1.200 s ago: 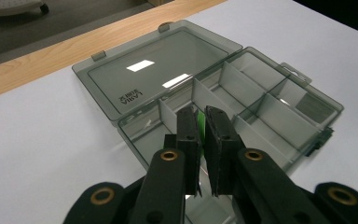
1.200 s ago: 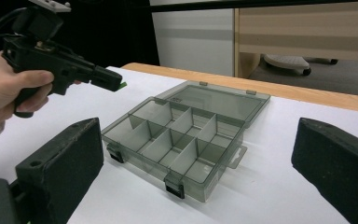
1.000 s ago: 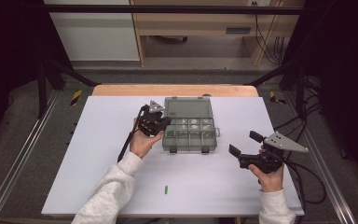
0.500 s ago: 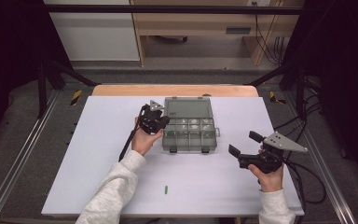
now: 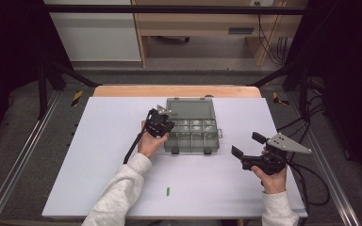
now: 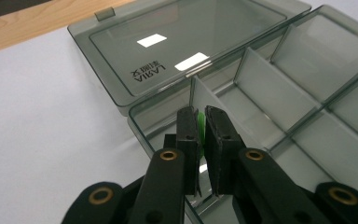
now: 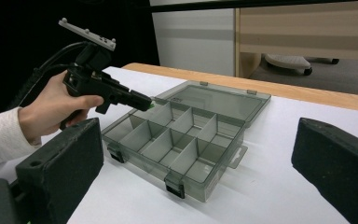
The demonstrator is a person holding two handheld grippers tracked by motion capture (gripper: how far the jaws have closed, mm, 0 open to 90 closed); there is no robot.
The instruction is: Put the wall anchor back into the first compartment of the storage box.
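The green piece (image 6: 201, 125) sits pinched between the pads of your left claw (image 6: 202, 122), held over the near-left corner compartment of the open box (image 6: 279, 93). In the left gripper view just a thin sliver of green shows between the black jaws, standing roughly upright; the rest is covered, so its shape and full length are hard to make out. From the right gripper view it is only a small green glint at the claw's tip (image 7: 152, 104).

Your left hand (image 5: 147, 141) reaches forward beside the box's left edge, claw tilted down toward the compartments. The lid lies flat on the tabletop (image 5: 99, 155) behind the tray.

Your right claw (image 5: 247, 146) stands wide apart with nothing in it, low over the tabletop, well right of the box. A second green piece (image 5: 168, 191) lies alone near the front edge, long axis running front to back.
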